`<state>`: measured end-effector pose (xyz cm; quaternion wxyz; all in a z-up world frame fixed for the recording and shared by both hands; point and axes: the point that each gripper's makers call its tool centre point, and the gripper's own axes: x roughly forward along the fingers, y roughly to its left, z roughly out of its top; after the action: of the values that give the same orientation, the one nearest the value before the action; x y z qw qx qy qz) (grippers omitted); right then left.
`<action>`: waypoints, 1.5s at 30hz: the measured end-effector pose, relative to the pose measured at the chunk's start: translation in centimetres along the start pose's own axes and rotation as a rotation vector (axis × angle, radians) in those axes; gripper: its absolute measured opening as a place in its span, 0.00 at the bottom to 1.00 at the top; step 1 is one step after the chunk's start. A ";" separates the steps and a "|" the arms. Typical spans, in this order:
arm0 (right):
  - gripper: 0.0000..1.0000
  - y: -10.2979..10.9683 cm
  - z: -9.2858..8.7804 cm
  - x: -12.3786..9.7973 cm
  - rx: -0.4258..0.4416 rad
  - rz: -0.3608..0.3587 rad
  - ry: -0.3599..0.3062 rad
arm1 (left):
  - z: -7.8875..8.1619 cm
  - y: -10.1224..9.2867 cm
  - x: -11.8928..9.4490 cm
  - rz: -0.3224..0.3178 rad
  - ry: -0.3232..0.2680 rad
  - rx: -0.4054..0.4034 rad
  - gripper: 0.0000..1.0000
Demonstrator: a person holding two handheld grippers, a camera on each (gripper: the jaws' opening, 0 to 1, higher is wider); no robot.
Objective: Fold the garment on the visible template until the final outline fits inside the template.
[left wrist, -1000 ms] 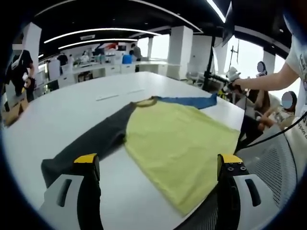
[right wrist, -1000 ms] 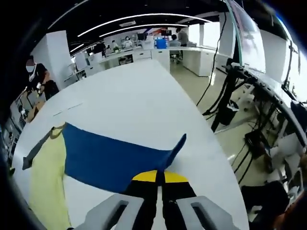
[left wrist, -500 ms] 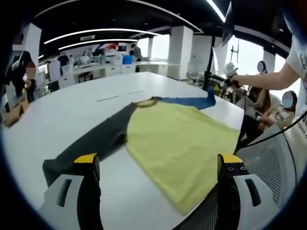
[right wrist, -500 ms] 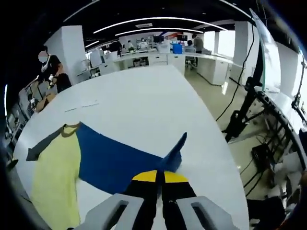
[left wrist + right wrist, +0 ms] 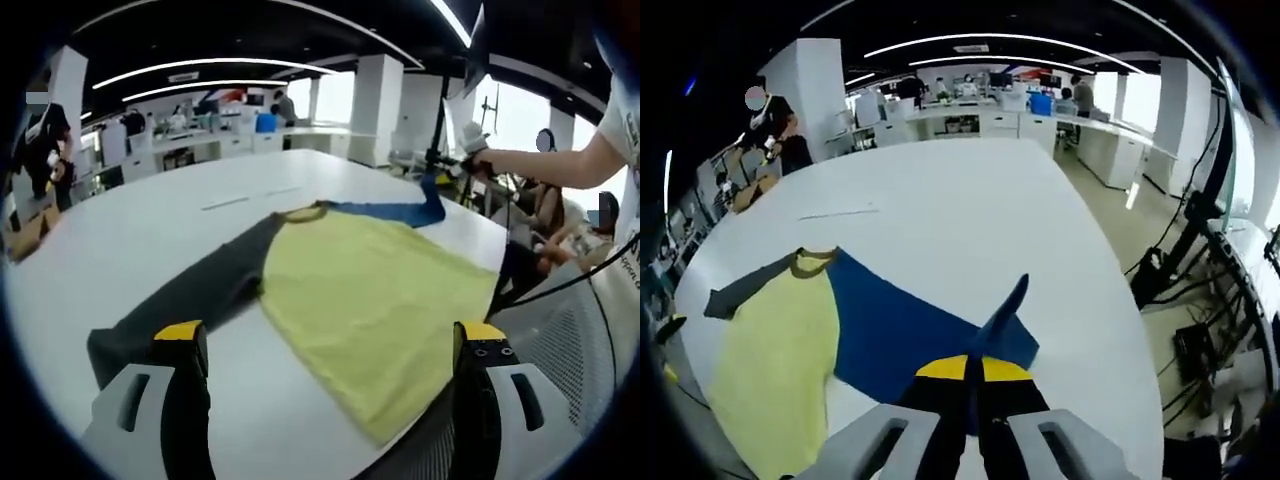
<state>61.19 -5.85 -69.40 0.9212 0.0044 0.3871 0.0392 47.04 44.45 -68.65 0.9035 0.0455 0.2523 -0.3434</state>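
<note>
The garment lies flat on the white table [image 5: 120, 250]. It has a yellow body [image 5: 370, 290], a dark grey sleeve [image 5: 190, 300] towards my left gripper, and a blue sleeve [image 5: 395, 211] at the far side. My left gripper [image 5: 330, 335] hovers open over the table's near edge, short of the garment, with nothing between its jaws. My right gripper [image 5: 966, 370] is shut on the end of the blue sleeve [image 5: 910, 330] and holds that end up off the table. From there the yellow body [image 5: 780, 370] and grey sleeve [image 5: 740, 288] lie to the left.
Thin pale strips [image 5: 225, 203] lie on the table beyond the collar. A person's arm [image 5: 560, 160] reaches in at the right, above a mesh chair [image 5: 570, 340]. Stands and cables [image 5: 1185, 250] crowd the floor off the table's right edge. Desks and people stand far back.
My right gripper has risen and carried the blue sleeve end higher, so more of the garment shows below it. The left gripper and the rest of the garment have stayed still.
</note>
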 end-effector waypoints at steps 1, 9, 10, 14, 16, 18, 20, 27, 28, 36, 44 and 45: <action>0.00 0.3 0.0 0.0 0.002 0.005 0.003 | 0.0 0.0 0.0 -0.001 0.000 -0.002 0.99; 0.00 2.7 0.4 0.7 -0.003 0.041 0.031 | -0.1 -0.3 -0.1 -0.009 -0.003 -0.017 0.98; 0.00 3.1 0.5 0.8 -0.002 0.047 0.032 | -0.2 -0.4 -0.1 -0.012 -0.002 -0.015 0.98; 0.00 4.6 0.9 1.1 -0.008 0.069 0.032 | -0.1 -0.5 0.0 -0.014 -0.005 -0.016 0.97; 0.00 5.5 1.3 1.3 -0.011 0.088 0.028 | -0.1 -0.5 0.0 -0.013 -0.007 -0.015 0.98; 0.00 6.3 1.7 1.4 0.011 0.104 0.017 | 0.1 -0.5 0.0 -0.012 -0.016 -0.011 0.98; 0.00 7.4 1.8 1.5 0.006 0.124 0.016 | 0.1 -0.6 -0.1 -0.016 -0.020 -0.014 0.98; 0.00 10.5 2.4 1.8 0.005 0.176 0.005 | -0.1 -0.7 -0.2 -0.021 -0.022 -0.016 0.97; 0.00 10.8 2.5 1.8 0.005 0.181 0.005 | -0.1 -0.7 -0.2 -0.020 -0.022 -0.015 0.97; 0.00 13.4 2.7 2.5 0.012 0.218 0.004 | -0.3 -0.6 -0.4 -0.022 -0.022 -0.016 0.97; 0.00 16.0 2.9 2.9 0.013 0.260 0.003 | -0.4 -0.7 -0.2 -0.026 -0.020 -0.015 0.97; 0.00 16.5 3.0 2.9 0.015 0.267 0.002 | -0.4 -0.8 -0.2 -0.028 -0.020 -0.014 0.97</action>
<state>64.17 10.85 -68.75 0.9073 0.0626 0.3843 0.1586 46.23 44.09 -68.83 0.9014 0.0321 0.2462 -0.3548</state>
